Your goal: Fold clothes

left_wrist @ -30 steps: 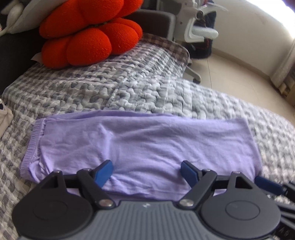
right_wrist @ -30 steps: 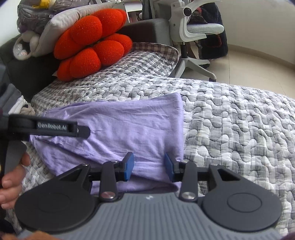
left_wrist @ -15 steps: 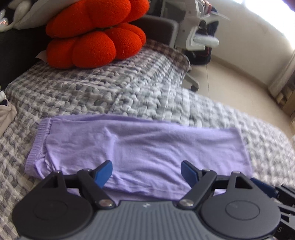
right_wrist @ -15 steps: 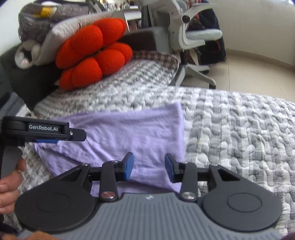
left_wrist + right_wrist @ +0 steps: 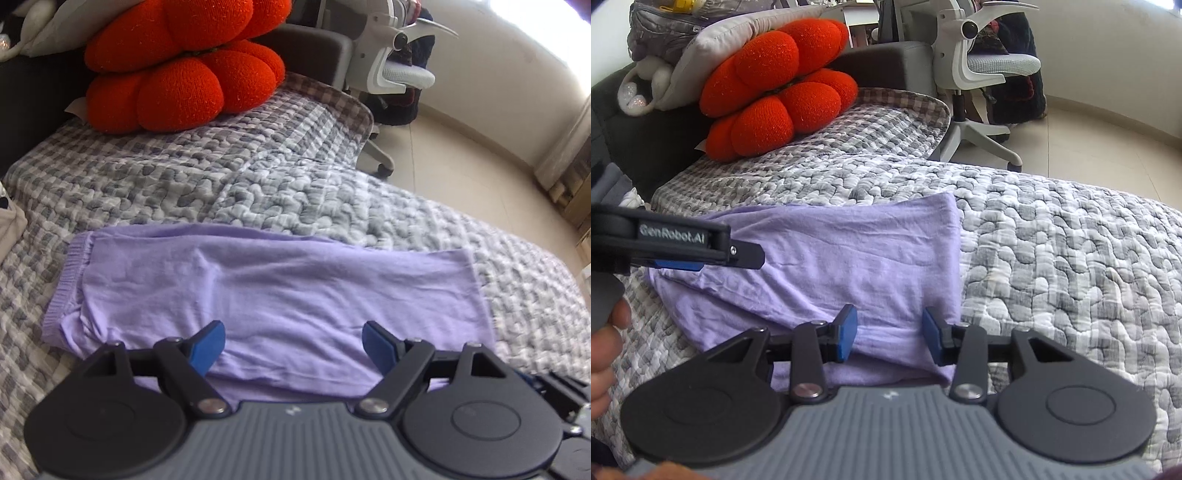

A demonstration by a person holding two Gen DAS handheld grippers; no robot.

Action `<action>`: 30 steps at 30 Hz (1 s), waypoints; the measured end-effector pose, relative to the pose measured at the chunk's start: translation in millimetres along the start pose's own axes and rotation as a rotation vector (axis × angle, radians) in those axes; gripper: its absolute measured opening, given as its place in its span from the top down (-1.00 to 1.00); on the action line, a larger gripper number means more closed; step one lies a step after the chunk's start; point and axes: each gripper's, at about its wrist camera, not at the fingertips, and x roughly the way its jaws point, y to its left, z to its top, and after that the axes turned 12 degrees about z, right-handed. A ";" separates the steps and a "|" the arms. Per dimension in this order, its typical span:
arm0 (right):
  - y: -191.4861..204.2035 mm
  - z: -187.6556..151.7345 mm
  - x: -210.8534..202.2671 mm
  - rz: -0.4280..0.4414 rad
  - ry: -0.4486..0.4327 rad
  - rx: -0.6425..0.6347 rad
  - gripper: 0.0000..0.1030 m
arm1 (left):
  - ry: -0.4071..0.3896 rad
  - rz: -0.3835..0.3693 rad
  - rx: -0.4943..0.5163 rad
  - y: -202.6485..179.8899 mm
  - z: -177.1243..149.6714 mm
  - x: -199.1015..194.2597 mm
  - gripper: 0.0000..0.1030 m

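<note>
A lilac garment (image 5: 258,288) lies folded into a long band on the grey quilted bed (image 5: 258,184); its ribbed hem is at the left end. My left gripper (image 5: 293,332) hovers open and wide over the band's near edge, with nothing pinched. In the right wrist view the garment (image 5: 849,258) reaches to a straight fold edge on the right. My right gripper (image 5: 889,325) hangs over its near right corner. Its jaws are opening; cloth lies below the gap and the pads do not press on it. One of the left gripper's fingers (image 5: 746,255) juts in from the left.
A red lobed cushion (image 5: 177,74) sits at the bed's far end, with a white office chair (image 5: 399,74) beyond on the tiled floor. A person's hand (image 5: 605,339) holds the left gripper. Bare quilt (image 5: 1052,258) stretches to the right of the garment.
The left wrist view has shifted a little, so the garment sits slightly further left in it. The right gripper's jaws stand a touch wider. The garment has not moved.
</note>
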 end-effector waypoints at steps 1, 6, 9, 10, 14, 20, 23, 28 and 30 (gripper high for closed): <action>-0.6 0.1 -0.1 0.001 0.000 0.002 0.13 | 0.004 -0.006 -0.007 -0.6 0.1 -1.0 -0.60; -2.0 -0.5 -2.2 0.003 -0.005 0.008 0.12 | 0.040 -0.030 -0.047 5.2 0.5 -2.7 -0.60; -3.1 -2.5 -5.9 0.002 -0.011 0.007 0.12 | 0.038 -0.034 -0.138 28.9 1.0 -6.0 -0.65; -3.9 -2.6 -7.7 -0.001 -0.016 0.006 0.12 | 0.033 -0.030 -0.169 38.2 0.3 -6.7 -0.67; -11.6 0.2 -10.5 -0.009 -0.030 0.031 0.11 | 0.066 0.010 -0.199 61.7 -4.6 6.7 -0.70; -14.8 -2.2 -6.1 -0.032 -0.009 0.034 0.04 | 0.105 -0.037 -0.234 75.8 -1.3 20.7 -0.70; -15.3 -3.4 -6.6 -0.046 -0.008 0.035 0.03 | 0.095 -0.052 -0.264 85.0 0.3 19.0 -0.70; -13.0 0.4 -10.2 -0.049 -0.060 0.036 0.03 | 0.080 -0.037 -0.403 120.5 3.2 19.9 -0.69; -10.3 2.0 -10.8 -0.033 -0.078 0.040 0.03 | 0.074 -0.034 -0.485 138.1 3.2 19.9 -0.69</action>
